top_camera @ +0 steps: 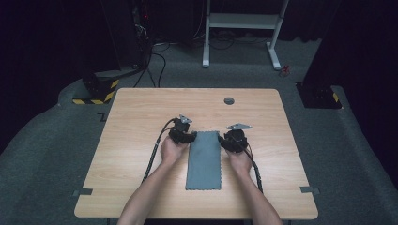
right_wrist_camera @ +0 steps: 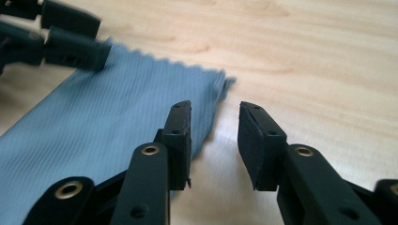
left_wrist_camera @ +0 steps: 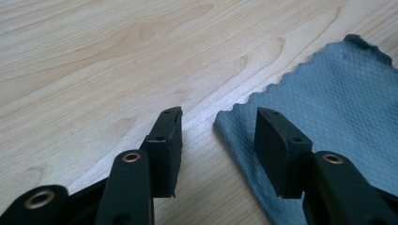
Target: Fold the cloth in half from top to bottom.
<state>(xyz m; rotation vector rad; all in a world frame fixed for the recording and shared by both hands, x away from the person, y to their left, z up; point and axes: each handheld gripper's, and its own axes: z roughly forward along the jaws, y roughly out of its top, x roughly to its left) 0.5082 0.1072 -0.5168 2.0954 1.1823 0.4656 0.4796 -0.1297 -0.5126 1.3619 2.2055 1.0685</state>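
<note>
The wooden bench (top_camera: pixel 141 112) takes up the middle of the high view, and on it, just below centre, lies a grey-blue microfibre cloth (top_camera: pixel 204 161), a long folded strip with scalloped edges running from the middle of the frame toward the bottom edge. At its far end the two tools sit on either side: the left gripper (top_camera: pixel 187 136) at the strip's upper left corner, the right gripper (top_camera: pixel 227 138) at its upper right. In the left gripper view the fingers (left_wrist_camera: pixel 165 140) stand apart, one over bare wood, the other over the cloth (left_wrist_camera: pixel 328 108), whose corner lies between them unpinched. In the right gripper view the fingers (right_wrist_camera: pixel 180 136) are likewise apart, straddling the cloth's (right_wrist_camera: pixel 94 140) long edge near its corner with nothing clamped, and the left gripper's black jaws (right_wrist_camera: pixel 70 40) rest at the upper left of that frame. The step in hand looks like lining up on the two far corners; next, each pair should probably lower to the wood and close on its corner so the strip can be lifted and folded toward the near end
</note>
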